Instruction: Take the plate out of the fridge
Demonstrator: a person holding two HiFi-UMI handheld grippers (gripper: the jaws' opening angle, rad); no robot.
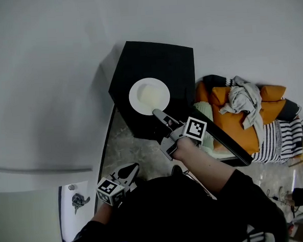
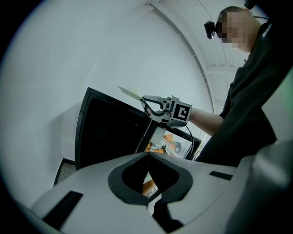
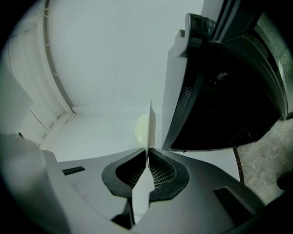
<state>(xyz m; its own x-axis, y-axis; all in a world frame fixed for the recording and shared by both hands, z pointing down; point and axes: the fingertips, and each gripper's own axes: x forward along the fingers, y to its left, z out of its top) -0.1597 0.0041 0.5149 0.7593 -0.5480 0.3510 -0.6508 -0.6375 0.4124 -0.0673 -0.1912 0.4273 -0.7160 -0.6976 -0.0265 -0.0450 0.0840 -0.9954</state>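
Seen from above in the head view, a round white plate (image 1: 149,96) hovers over the top of the black fridge (image 1: 163,61). My right gripper (image 1: 159,114) is shut on the plate's near rim. In the right gripper view the plate (image 3: 149,123) stands edge-on, pinched between the jaws (image 3: 147,153), with the fridge (image 3: 219,105) to the right. The left gripper view shows the right gripper (image 2: 145,103) holding the plate (image 2: 130,93) above the fridge (image 2: 110,132). My left gripper (image 1: 130,170) hangs low at the left, away from the fridge, its jaws (image 2: 148,157) together with nothing between them.
The fridge door (image 1: 221,136) stands open to the right of the fridge. Behind it is an orange seat (image 1: 243,112) piled with clothes and a striped cloth (image 1: 280,138). A white wall runs behind the fridge. The floor (image 1: 127,145) in front is speckled stone.
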